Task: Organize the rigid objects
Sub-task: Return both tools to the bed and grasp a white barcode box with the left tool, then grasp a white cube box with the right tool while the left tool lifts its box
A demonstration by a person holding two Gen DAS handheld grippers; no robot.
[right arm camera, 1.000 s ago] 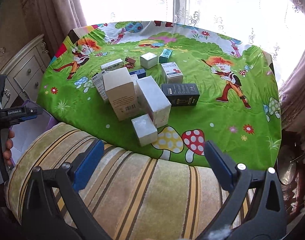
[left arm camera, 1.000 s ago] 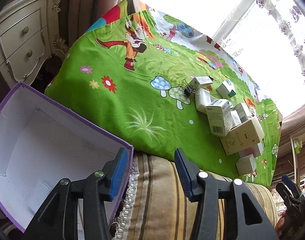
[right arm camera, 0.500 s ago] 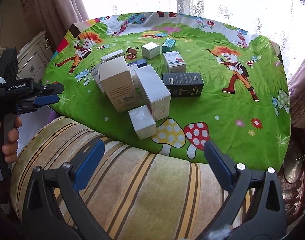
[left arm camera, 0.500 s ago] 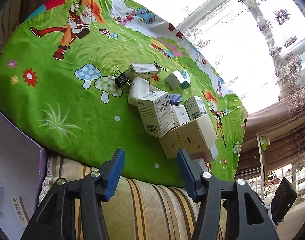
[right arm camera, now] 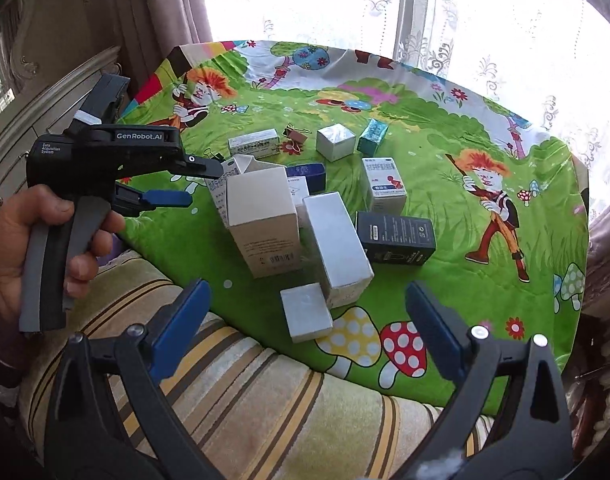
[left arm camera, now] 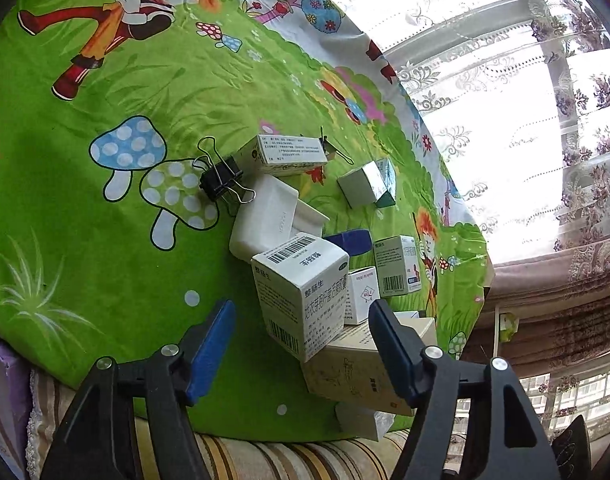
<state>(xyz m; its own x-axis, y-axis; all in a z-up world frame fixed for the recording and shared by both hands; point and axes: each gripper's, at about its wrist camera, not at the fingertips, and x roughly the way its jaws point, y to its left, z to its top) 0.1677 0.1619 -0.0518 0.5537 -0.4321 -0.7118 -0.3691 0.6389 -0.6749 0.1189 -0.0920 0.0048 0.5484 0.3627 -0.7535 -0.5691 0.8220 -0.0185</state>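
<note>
Blue-padded left gripper [left arm camera: 301,354] opening, angled downward

I'm looking straight into strong daylight: the window [right arm camera: 465,12] ahead of my right gripper [right arm camera: 305,316] is blown out white behind the lace curtain [left arm camera: 545,100]. The green tablecloth [right arm camera: 445,184] beyond the fingers is bright and saturated, and the boxes on it throw short soft shadows back toward me. Both views bend hard at the rims, corners black. The left hand [right arm camera: 29,248] beside me looks sharp, slightly shaded.
</note>
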